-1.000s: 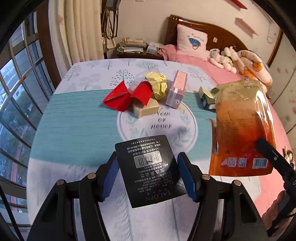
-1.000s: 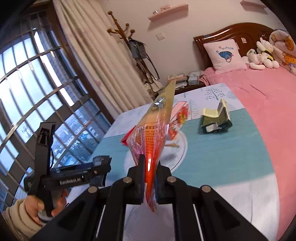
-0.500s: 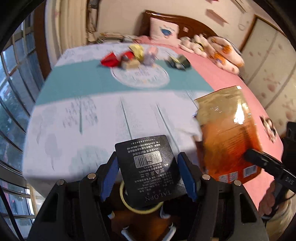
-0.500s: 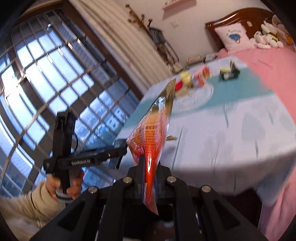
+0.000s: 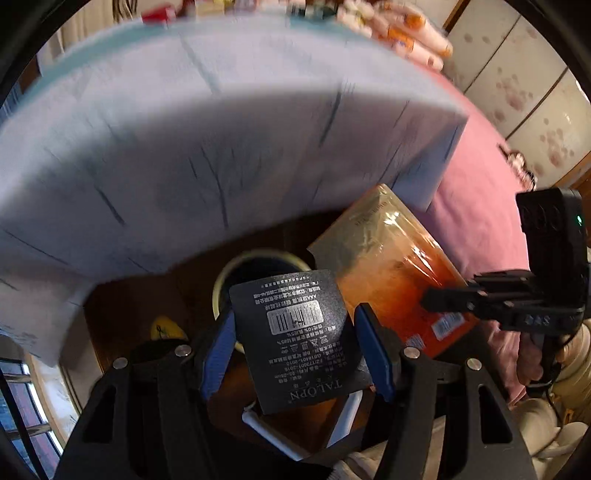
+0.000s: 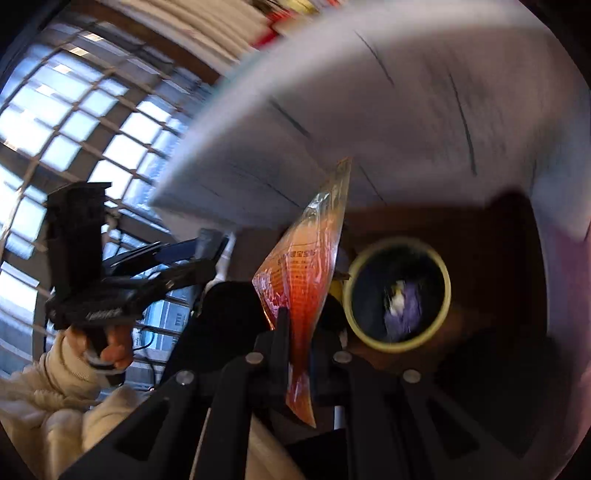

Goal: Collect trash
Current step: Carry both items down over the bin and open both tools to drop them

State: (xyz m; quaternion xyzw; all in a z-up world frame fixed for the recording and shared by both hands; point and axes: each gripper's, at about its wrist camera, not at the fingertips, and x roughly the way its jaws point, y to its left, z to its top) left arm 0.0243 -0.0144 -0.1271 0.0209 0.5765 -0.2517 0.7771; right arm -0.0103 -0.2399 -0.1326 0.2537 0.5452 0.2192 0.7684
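Note:
My left gripper [image 5: 297, 347] is shut on a black packet [image 5: 295, 332] with a barcode label, held above a round trash bin with a yellow rim [image 5: 221, 280] on the dark floor. My right gripper [image 6: 299, 332] is shut on an orange plastic bag [image 6: 306, 269], held edge-on beside the same bin [image 6: 399, 291], which has trash inside. The orange bag [image 5: 391, 266] and right gripper [image 5: 480, 295] also show in the left wrist view. The left gripper [image 6: 184, 254] shows in the right wrist view.
The table with its pale tablecloth [image 5: 221, 129] hangs over the bin [image 6: 406, 110]. More trash [image 5: 159, 14] lies at the table's far side. A pink bed [image 5: 480, 177] is to the right, windows [image 6: 74, 122] to the left. A yellow object [image 5: 166, 326] lies on the floor.
Both grippers have dropped from over the table top to below its edge, carrying the black packet and orange bag. The trash bin has come into view beneath them.

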